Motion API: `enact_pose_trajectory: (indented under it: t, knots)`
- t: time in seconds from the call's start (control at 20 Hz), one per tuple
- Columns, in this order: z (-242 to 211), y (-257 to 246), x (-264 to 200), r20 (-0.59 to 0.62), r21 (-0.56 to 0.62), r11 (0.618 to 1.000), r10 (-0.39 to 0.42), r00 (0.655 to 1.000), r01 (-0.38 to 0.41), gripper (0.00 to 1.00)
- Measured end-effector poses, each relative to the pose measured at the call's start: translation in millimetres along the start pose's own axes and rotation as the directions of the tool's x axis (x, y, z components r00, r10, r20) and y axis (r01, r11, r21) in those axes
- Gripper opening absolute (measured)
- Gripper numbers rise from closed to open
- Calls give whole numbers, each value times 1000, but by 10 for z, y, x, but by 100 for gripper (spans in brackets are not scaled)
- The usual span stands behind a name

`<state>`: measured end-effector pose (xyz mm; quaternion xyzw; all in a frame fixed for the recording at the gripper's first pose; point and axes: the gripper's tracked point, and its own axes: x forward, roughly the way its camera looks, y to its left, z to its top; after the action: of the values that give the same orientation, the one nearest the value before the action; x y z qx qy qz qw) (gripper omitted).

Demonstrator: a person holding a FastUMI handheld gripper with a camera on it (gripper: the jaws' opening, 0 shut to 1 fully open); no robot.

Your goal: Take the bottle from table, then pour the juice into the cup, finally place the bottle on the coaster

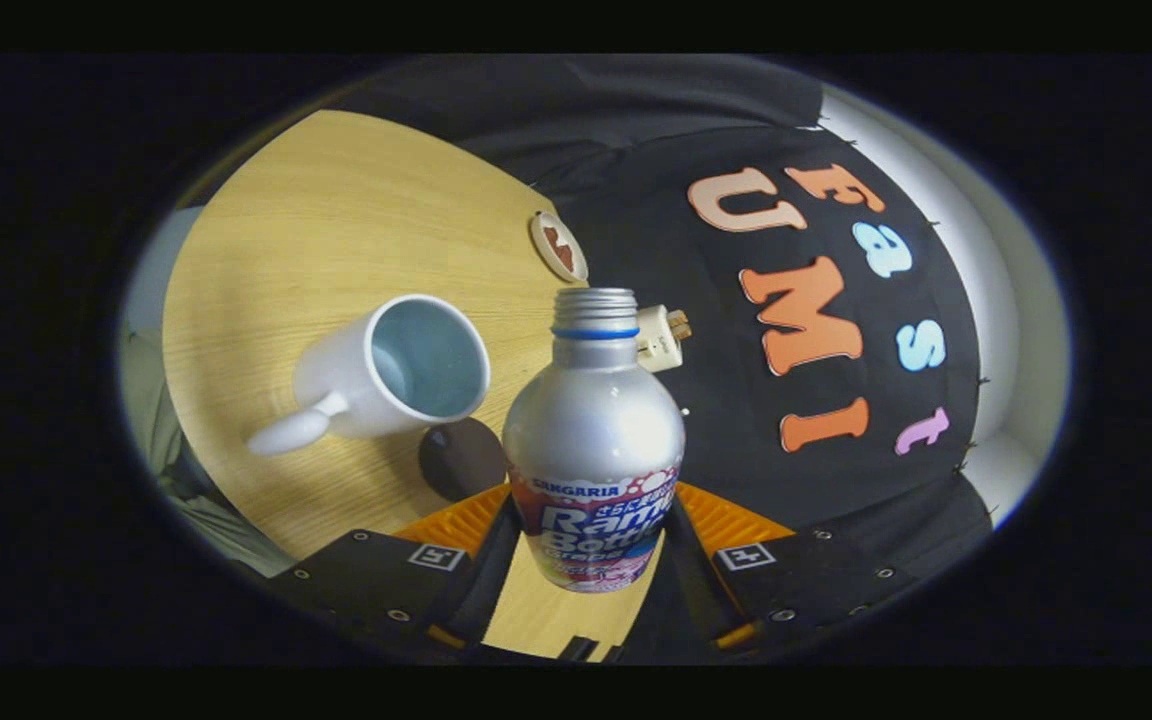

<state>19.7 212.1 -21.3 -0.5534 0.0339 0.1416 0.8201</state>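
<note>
Metal bottle [593, 440] between gripper [591, 535] fingers

My fingers [496, 520] cover the lower flanks of the bottle [593, 440], so I cannot tell where the pads meet it. The bottle hides part of the white plug [662, 338] behind its neck and part of the dark disc [460, 458] beside it. The cup [391, 372] also overlaps the disc.

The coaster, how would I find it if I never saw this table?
Start at the round wooden table. Look beyond the bottle gripped in the claw, to the table's far edge. The coaster is the small flat disc there, unlike the tall white cup.
</note>
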Motion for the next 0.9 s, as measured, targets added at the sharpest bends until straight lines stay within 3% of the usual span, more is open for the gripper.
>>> enact_pose_trajectory:
  t: [0.15, 0.4, 0.7, 0.9]
  knots:
    - [-38, -40, -25, 14, 159, 987, 9, 1000, -11, 77]
    - [-205, -135, -45, 28, 396, 918, -15, 999, 2, 77]
    - [-333, -78, 21, 75, 652, 758, -27, 997, -29, 77]
    - [-271, 3, 114, 131, 793, 600, -8, 991, -100, 76]
